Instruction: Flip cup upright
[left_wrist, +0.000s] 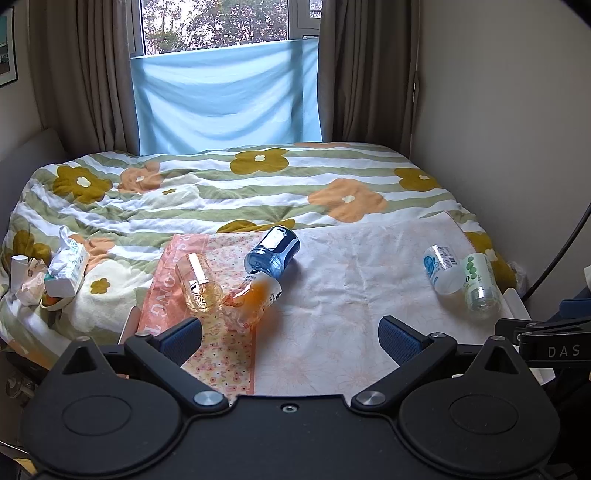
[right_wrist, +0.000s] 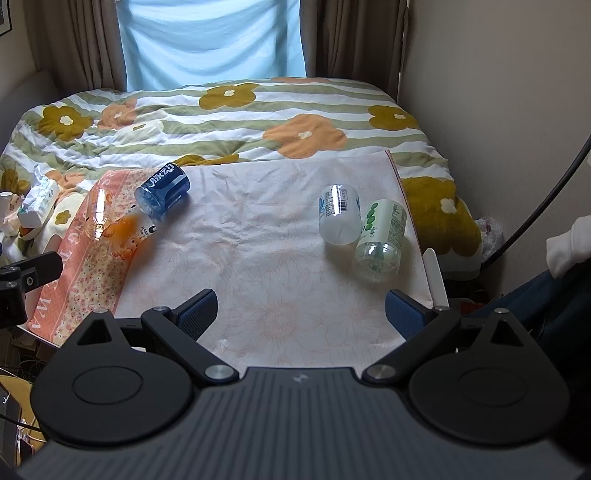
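Legible markings:
- Black clamp bracket (left_wrist: 554, 345), right edge of the left wrist view: white capitals "DAS", cut off by the frame.
- Pink bordered cloth (left_wrist: 162, 295): large pale capitals, partly readable as "ONG" in the left wrist view and "WA" in the right wrist view.
- Blue cup (right_wrist: 162, 190): white non-Latin characters, not readable.
- White cup (right_wrist: 340, 214): barcode, digits too small to read.
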